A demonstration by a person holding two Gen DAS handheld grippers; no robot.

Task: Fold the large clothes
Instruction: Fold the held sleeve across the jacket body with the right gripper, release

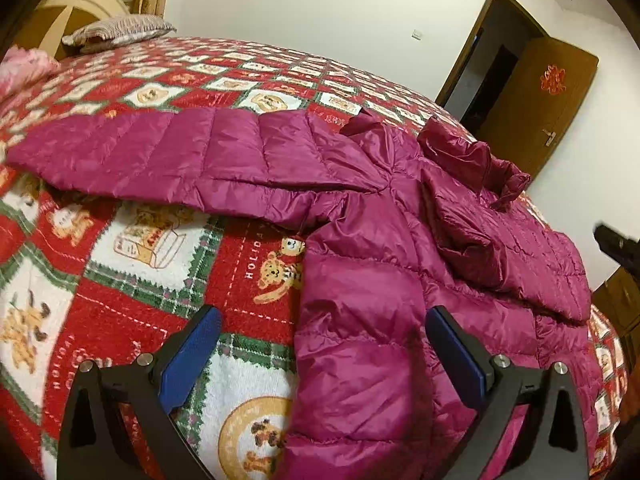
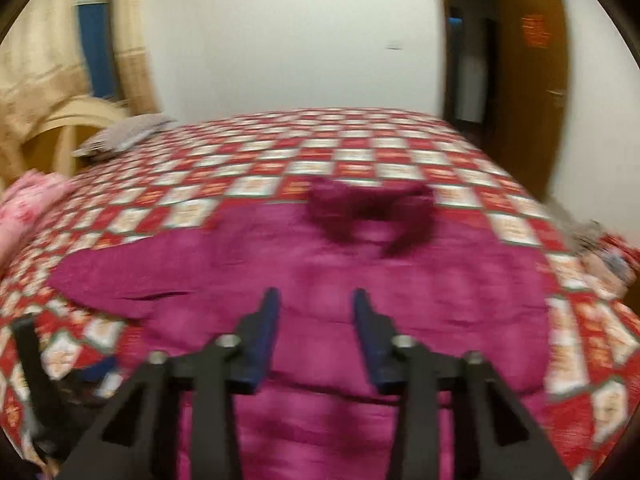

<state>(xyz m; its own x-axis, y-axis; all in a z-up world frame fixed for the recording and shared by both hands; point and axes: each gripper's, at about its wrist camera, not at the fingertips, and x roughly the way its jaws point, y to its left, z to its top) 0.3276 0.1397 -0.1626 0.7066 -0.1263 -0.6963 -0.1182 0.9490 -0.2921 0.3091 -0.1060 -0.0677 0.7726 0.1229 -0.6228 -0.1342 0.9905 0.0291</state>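
A magenta quilted puffer jacket [image 1: 380, 240] lies spread on the bed, one sleeve [image 1: 140, 156] stretched out to the left and the darker hood [image 1: 472, 156] at the far side. My left gripper [image 1: 322, 320] is open, low over the jacket's near left edge, with nothing between its blue pads. In the blurred right wrist view the jacket [image 2: 360, 280] lies flat below, hood [image 2: 372, 216] at the far end. My right gripper [image 2: 316, 300] is open above the jacket's body and holds nothing. A dark tip of it [image 1: 618, 248] shows at the left view's right edge.
The bed carries a red, white and green checked blanket [image 1: 120, 280] with bear prints. A grey pillow [image 1: 120, 30] and a pink bundle [image 1: 24, 68] lie near the headboard at the left. An open brown door [image 1: 548, 100] stands in the white wall beyond.
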